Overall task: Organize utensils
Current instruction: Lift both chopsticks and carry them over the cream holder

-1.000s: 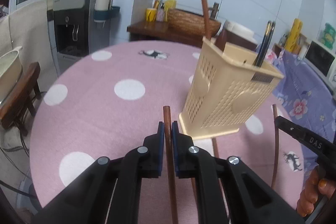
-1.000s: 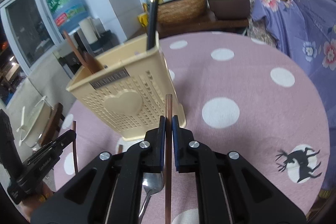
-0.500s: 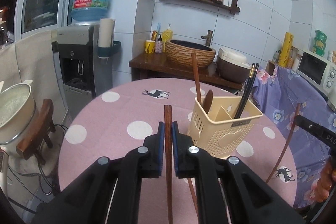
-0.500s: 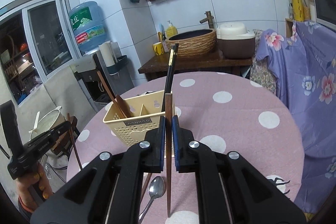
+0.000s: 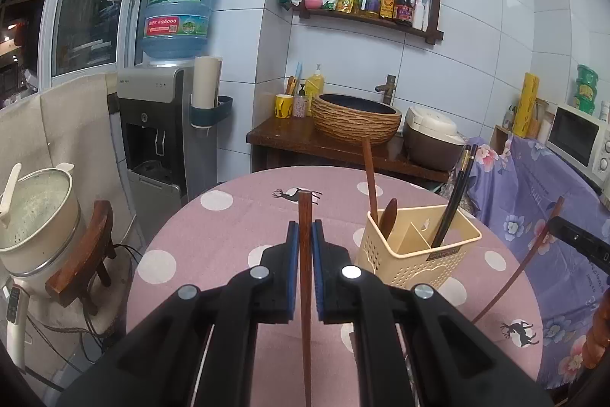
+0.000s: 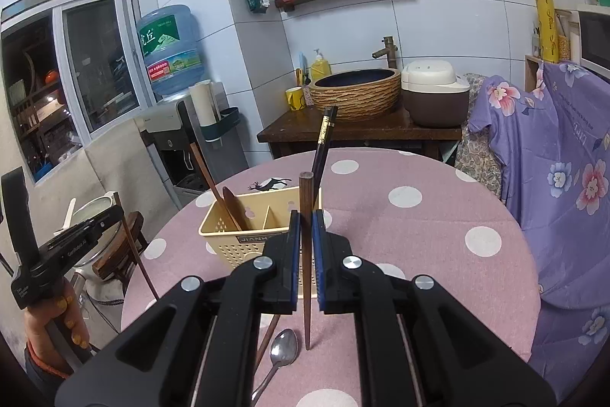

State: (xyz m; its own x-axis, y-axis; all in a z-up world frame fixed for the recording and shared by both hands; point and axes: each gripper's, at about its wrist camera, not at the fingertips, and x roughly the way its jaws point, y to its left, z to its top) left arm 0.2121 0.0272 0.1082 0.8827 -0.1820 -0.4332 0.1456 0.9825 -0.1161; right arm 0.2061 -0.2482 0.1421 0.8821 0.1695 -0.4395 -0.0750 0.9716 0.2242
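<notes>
My left gripper point(image 5: 305, 231) is shut on a brown wooden chopstick point(image 5: 304, 205), held above the pink dotted table point(image 5: 236, 227). My right gripper point(image 6: 306, 220) is shut on a second brown chopstick point(image 6: 305, 189), whose tip hangs just above the cloth. A cream slotted utensil caddy point(image 5: 415, 262) stands upright to the right of the left gripper. It holds a wooden spoon point(image 5: 389, 218), a long wooden handle and black chopsticks point(image 5: 453, 193). In the right wrist view the caddy point(image 6: 232, 239) is just ahead and left. A metal spoon point(image 6: 281, 355) lies on the table below.
A brown wooden utensil point(image 6: 267, 334) lies beside the metal spoon. A sink counter point(image 5: 324, 140) with a rice cooker point(image 5: 431, 136) stands behind the table. A water dispenser point(image 5: 164, 140) and a stool with a pot point(image 5: 34, 216) stand left. A purple floral cloth point(image 6: 564, 178) hangs right.
Both grippers have risen well above the table with their chopsticks still clamped. The caddy now looks smaller and lower, and far more of the room shows.
</notes>
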